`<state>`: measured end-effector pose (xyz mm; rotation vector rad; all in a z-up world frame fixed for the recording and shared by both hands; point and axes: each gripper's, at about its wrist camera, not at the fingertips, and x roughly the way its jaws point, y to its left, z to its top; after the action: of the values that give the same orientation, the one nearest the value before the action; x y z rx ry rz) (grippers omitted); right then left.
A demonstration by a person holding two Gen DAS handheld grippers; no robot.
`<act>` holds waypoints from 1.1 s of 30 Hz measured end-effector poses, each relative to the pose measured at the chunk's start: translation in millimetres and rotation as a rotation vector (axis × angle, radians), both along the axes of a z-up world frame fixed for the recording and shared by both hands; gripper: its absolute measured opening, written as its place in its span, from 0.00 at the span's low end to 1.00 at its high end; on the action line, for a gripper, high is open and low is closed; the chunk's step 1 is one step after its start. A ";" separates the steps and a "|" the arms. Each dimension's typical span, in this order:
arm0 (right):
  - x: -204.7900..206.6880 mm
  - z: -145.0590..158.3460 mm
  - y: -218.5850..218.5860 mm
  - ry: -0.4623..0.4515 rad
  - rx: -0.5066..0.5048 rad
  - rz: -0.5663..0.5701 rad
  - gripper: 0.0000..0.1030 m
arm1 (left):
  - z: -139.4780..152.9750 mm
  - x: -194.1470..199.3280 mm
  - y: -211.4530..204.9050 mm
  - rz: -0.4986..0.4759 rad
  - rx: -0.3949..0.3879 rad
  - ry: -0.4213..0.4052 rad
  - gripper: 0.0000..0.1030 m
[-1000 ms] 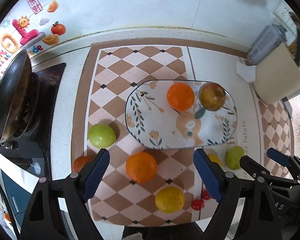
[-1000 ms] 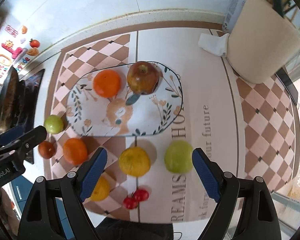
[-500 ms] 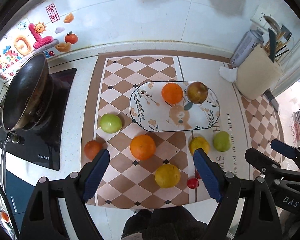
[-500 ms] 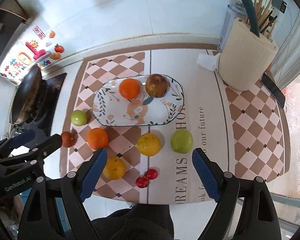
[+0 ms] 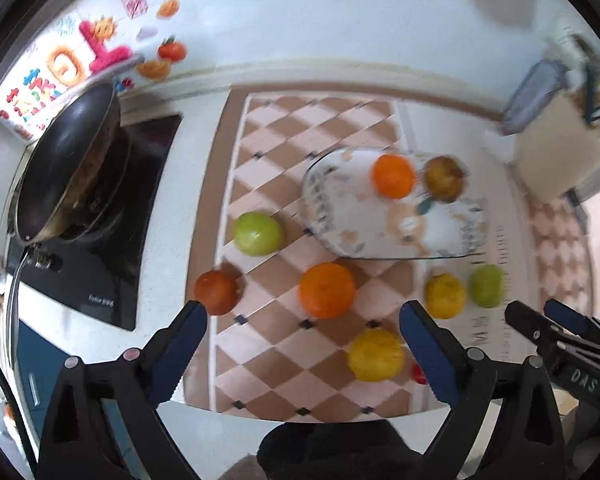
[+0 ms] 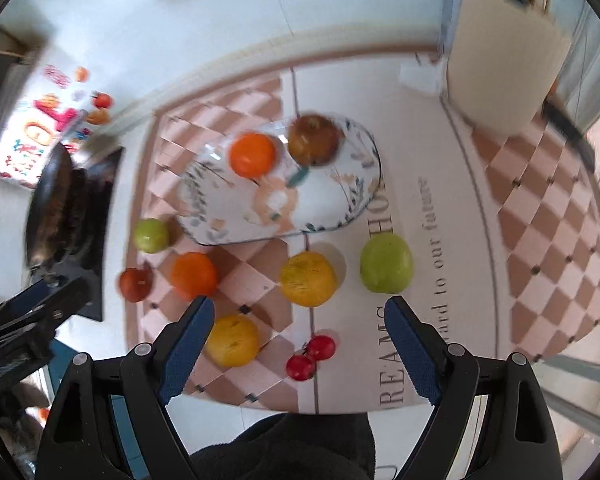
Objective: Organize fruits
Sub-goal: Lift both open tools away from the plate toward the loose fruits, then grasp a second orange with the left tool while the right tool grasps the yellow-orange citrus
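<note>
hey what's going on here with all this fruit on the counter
A person holds a hand-held gripper in each hand above a checkered mat. The left hand-held gripper, whose jaws just opened wider, and the right hand-held gripper are both open and empty. An orange and an apple sit on the plate; the other fruits lie loose on the mat.

Plate (image 5: 320, 200) pattern blurred (both views).
</note>
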<state>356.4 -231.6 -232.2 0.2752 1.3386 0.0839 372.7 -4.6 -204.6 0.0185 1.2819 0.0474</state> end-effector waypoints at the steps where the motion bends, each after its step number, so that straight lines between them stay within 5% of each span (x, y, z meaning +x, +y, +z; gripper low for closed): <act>1: 6.0 -16.3 -0.6 0.025 0.006 -0.008 0.87 | -8.7 3.7 3.5 0.009 0.001 0.019 0.96; 8: 36.0 -103.4 10.1 0.168 0.034 0.004 0.83 | -65.5 29.8 10.1 0.050 -0.039 0.154 0.96; 12: 45.4 -132.6 18.5 0.216 0.042 0.039 0.60 | -99.1 45.5 -2.4 0.022 -0.033 0.250 0.96; 22: 31.6 -139.7 16.5 0.252 0.043 0.132 0.60 | -157.2 62.2 -25.0 -0.065 -0.017 0.366 0.94; 24: 32.0 -141.6 13.8 0.259 0.063 0.112 0.61 | -164.3 61.4 -29.6 -0.083 -0.011 0.379 0.78; 25: 31.4 -141.3 13.5 0.260 0.063 0.113 0.61 | -167.3 60.4 -32.2 -0.091 -0.012 0.385 0.61; 33: 33.7 -140.8 12.9 0.268 0.042 0.123 0.61 | -165.7 34.6 -34.5 -0.087 -0.016 0.362 0.60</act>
<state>390.1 -218.7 -373.0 0.2453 1.6210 0.1844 407.3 -39.1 -370.3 0.0721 1.6415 -0.0432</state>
